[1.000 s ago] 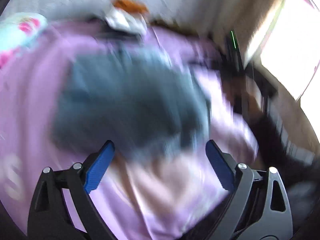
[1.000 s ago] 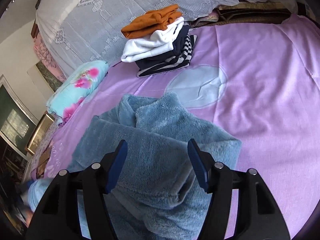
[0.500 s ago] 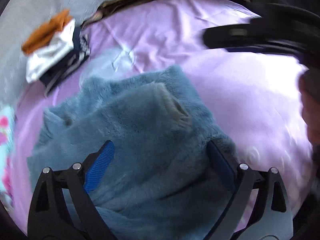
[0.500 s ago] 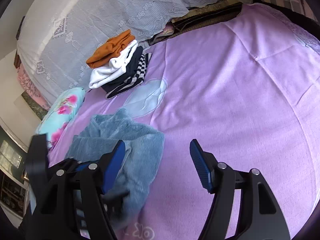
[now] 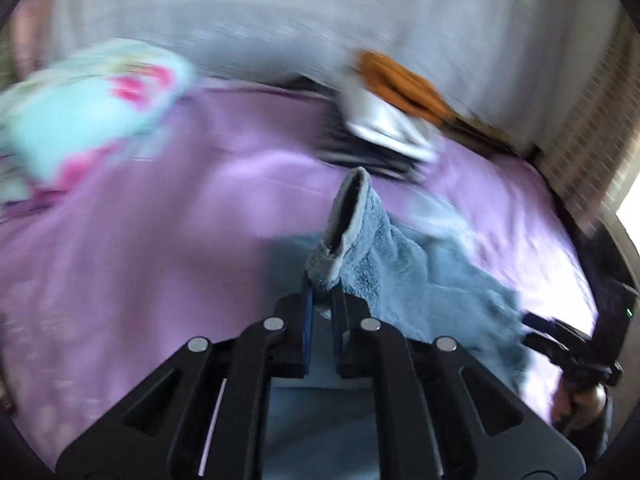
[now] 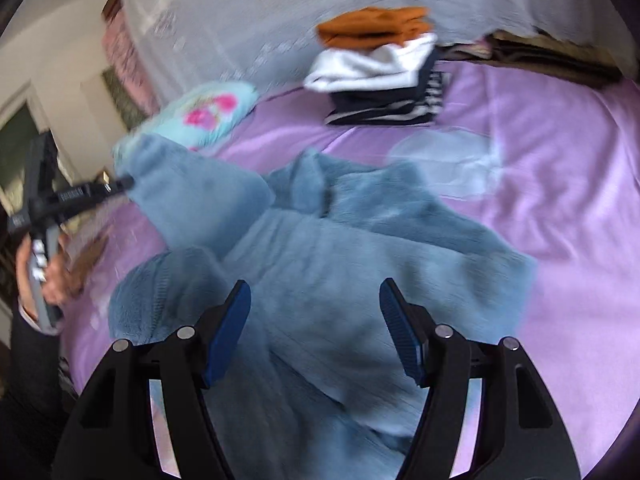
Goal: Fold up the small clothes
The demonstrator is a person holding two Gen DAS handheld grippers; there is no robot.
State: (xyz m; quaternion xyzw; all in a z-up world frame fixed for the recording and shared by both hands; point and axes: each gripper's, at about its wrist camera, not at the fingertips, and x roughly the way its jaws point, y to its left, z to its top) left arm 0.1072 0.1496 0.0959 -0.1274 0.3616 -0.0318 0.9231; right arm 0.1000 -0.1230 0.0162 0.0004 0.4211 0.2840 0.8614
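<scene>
— How far along are you?

— Judging by the bed (image 6: 560,184), partly done: 1 stack of folded clothes (image 6: 380,76) sits near the headboard, while the blue fleece top (image 6: 340,264) lies spread and rumpled on the purple cover, no neat fold in it yet.

— Where is the top relative to your fingers?

— Your left gripper (image 5: 322,300) has just been closing, and its fingers now pinch a sleeve cuff (image 5: 348,224) between them, lifting it off the bed. Your right gripper (image 6: 316,328) hangs over the body of the top with its fingers spread apart, fleece below them but nothing gripped. You likely need to carry that sleeve across next.
</scene>
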